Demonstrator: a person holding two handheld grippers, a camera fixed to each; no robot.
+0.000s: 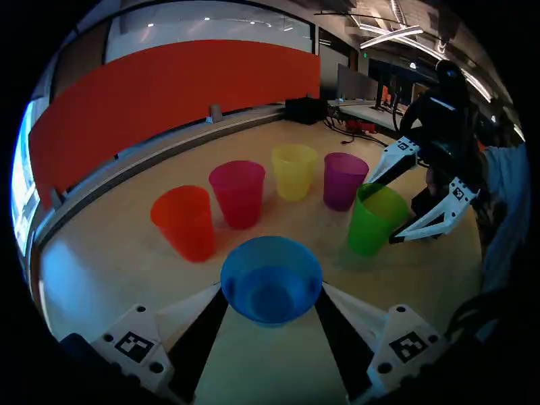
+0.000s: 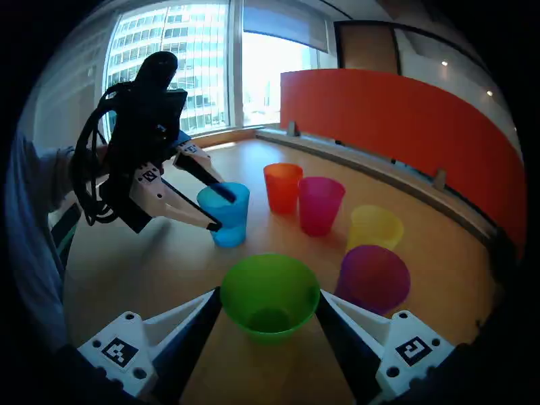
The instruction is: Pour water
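A blue cup [image 1: 271,273] stands on the wooden table between the fingers of my left gripper [image 1: 271,289], which press on both its sides; it seems to hold a little water. The right gripper view shows that blue cup [image 2: 226,216] and the left gripper [image 2: 224,213] from the side. My right gripper [image 2: 268,293] is shut on a green cup [image 2: 270,300] that also stands on the table. From the left gripper view, the green cup [image 1: 374,217] sits between the right gripper's [image 1: 380,210] white fingers. Whether the green cup holds water I cannot tell.
An orange cup [image 1: 183,221], a pink cup [image 1: 237,192], a yellow cup [image 1: 294,171] and a purple cup [image 1: 344,179] stand in an arc behind the two held cups. A low ledge and a red wall [image 1: 169,94] bound the table's far side. A person's sleeve [image 2: 34,223] is at the left.
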